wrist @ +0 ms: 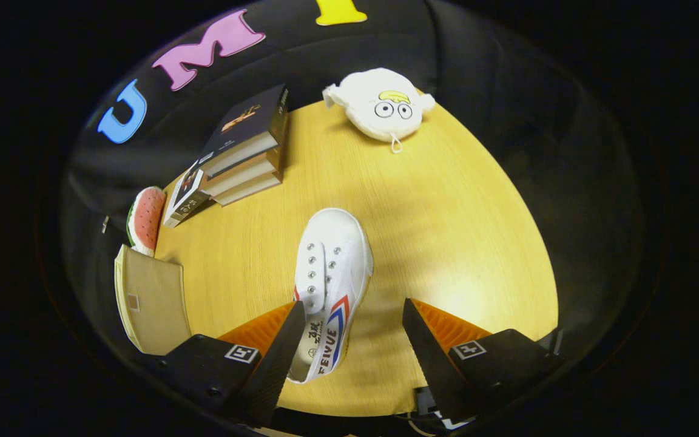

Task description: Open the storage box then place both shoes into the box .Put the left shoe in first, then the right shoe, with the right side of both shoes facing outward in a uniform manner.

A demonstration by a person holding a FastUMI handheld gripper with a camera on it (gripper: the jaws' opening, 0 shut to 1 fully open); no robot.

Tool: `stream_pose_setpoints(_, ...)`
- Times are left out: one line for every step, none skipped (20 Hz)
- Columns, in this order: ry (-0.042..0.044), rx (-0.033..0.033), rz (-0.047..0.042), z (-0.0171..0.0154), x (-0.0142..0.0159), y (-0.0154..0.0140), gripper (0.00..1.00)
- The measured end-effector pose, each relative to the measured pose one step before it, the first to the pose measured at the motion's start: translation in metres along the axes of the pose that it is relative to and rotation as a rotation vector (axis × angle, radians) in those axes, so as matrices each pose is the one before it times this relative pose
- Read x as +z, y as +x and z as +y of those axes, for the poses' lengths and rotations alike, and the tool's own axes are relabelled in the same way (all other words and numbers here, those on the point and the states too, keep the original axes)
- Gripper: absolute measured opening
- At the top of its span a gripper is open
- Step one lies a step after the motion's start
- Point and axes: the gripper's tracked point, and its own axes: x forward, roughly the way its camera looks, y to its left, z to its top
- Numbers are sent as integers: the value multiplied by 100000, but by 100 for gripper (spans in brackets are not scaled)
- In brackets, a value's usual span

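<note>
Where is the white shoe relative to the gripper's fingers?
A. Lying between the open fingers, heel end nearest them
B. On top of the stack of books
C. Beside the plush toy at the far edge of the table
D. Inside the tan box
A: the shoe lies on the table with its heel end between the spread fingers of the gripper, close to one finger and clear of the other.
</note>
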Motion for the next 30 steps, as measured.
stream_pose_setpoints(2566,1130,2250,-117,-251,634,99)
stream_pose_setpoints(2105,743,1312,-18,49,502,99)
stream_pose_setpoints(938,1044,909,239,40,435,98)
stream_pose_setpoints(-833,-179,912,148,-24,358,98)
stream_pose_setpoints(-1485,-623,826,-2,-105,479,97)
stream_pose_setpoints(-1322,-460,716,128,-30,434,97)
stream_pose_setpoints(-924,119,781,229,-58,314,97)
stream_pose_setpoints(-691,194,747,170,-131,444,97)
stream_pose_setpoints(204,565,912,171,-164,308,94)
stream_pose_setpoints(717,636,857,-5,-108,250,91)
stream_pose_setpoints(623,837,130,95,93,277,92)
stream_pose_setpoints(513,1519,457,338,-64,162,91)
stream_pose_setpoints(946,1262,582,391,-98,157,82)
stream_pose_setpoints(934,746,1387,229,-154,315,77)
stream_pose_setpoints(269,-1049,-147,-83,192,7,71)
stream_pose_setpoints(-6,-1209,575,-117,-62,5,66)
stream_pose_setpoints(117,246,-40,-19,81,38,65)
stream_pose_setpoints(-900,533,67,-116,-74,-51,63)
stream_pose_setpoints(-149,-2754,-1737,-1035,68,-35,62)
stream_pose_setpoints(3224,404,562,344,-156,-35,50)
stream_pose_setpoints(869,671,-666,-44,196,102,38)
stream_pose_setpoints(-519,871,698,-7,-217,59,38)
stream_pose_setpoints(-105,947,-377,-58,129,-167,34)
stream_pose_setpoints(-616,1142,1088,-99,-156,92,28)
stream_pose_setpoints(2698,2182,249,-43,104,-264,28)
stream_pose_setpoints(1808,2078,1488,-186,-20,206,19)
stream_pose_setpoints(5698,2168,194,-61,259,591,16)
stream_pose_setpoints(2601,1896,412,49,-186,-639,11)
stream_pose_setpoints(356,1167,216,85,-78,-120,11)
stream_pose_setpoints(-681,285,-572,141,-91,-219,11)
